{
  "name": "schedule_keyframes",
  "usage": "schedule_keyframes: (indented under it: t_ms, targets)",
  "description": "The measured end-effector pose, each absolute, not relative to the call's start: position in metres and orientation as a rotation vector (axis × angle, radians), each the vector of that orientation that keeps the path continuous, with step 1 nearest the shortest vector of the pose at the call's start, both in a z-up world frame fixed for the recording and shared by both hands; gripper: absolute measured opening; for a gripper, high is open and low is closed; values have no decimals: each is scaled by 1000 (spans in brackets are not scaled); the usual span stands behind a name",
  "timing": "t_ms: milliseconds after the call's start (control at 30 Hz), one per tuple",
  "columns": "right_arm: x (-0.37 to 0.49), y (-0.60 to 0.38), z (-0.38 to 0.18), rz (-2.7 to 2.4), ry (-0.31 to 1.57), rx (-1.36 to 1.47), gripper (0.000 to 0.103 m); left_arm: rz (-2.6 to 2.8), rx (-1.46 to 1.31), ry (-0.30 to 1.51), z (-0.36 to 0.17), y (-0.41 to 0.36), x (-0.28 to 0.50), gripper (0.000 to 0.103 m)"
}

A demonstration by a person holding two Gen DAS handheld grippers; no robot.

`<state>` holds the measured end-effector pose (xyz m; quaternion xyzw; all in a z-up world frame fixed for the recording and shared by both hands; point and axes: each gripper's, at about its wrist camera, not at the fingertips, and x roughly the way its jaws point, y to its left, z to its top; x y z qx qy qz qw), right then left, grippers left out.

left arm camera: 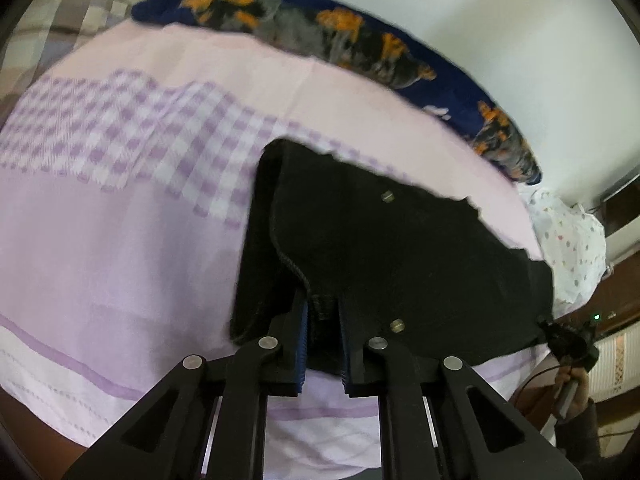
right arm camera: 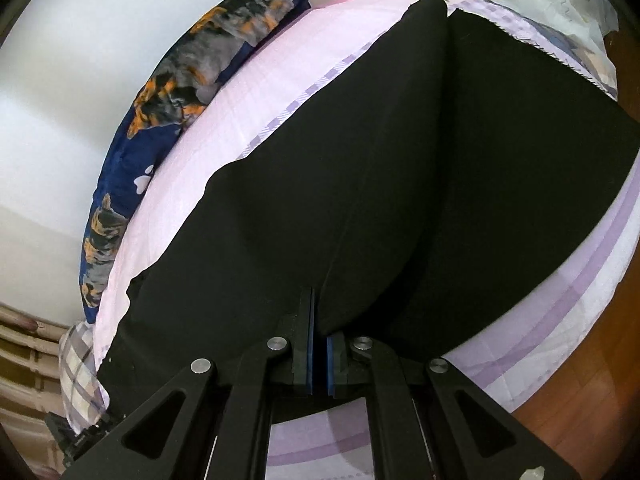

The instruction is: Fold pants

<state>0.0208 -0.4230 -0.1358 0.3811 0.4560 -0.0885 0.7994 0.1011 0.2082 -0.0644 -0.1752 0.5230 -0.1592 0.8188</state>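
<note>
Black pants (left arm camera: 380, 248) lie on a pink and lilac checked bedsheet (left arm camera: 120, 220). In the left wrist view my left gripper (left arm camera: 323, 312) is shut on the waistband by the zipper, with two metal buttons showing. In the right wrist view the pants (right arm camera: 360, 180) stretch away with both legs side by side. My right gripper (right arm camera: 320, 320) is shut on the near edge of the black cloth, which is lifted a little off the sheet (right arm camera: 280, 80). The right gripper also shows at the far right of the left wrist view (left arm camera: 568, 340), at the pants' other end.
A dark blue blanket with orange print (left arm camera: 340, 32) lies along the bed's far side by a white wall. A white spotted cloth (left arm camera: 572, 240) sits at the bed's end. Brown wooden floor (right arm camera: 580, 380) shows beyond the bed edge. A plaid pillow (right arm camera: 80, 368) lies near the left gripper's end.
</note>
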Motion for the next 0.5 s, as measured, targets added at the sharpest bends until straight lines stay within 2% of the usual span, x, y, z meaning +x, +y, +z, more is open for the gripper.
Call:
schedule_keyframes:
  t_ms: [500]
  targets:
    - [23,-422,-142,-159,984,866,6,-451,-188,855,21,182,113,12]
